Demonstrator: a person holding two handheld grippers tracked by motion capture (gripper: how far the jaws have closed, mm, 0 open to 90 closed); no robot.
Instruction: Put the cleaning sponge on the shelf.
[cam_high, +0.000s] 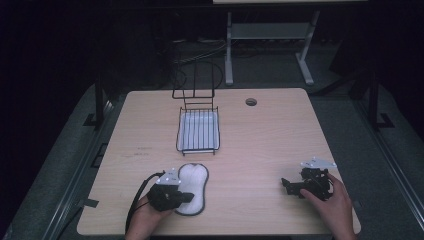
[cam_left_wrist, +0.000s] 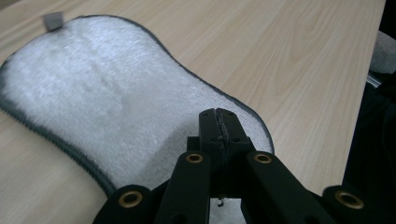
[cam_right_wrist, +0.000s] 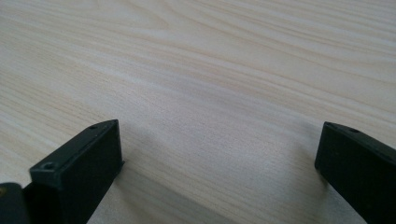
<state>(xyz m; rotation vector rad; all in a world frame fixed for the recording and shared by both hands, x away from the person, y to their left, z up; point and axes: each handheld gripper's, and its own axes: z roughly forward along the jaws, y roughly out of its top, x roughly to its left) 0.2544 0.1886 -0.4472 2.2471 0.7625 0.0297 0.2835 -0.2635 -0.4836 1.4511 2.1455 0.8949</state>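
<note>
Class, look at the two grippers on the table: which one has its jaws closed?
The left gripper, over the white fuzzy pad; its jaws meet with no gap. The right gripper has jaws spread wide over bare table.

The mat (cam_high: 192, 188) lies on the table (cam_high: 260, 150) just right of the left claw (cam_high: 186, 197), under its tips. The wire basket (cam_high: 198, 130) stands beyond it. The right claw (cam_high: 286, 184) sits well apart, rightward.
</note>
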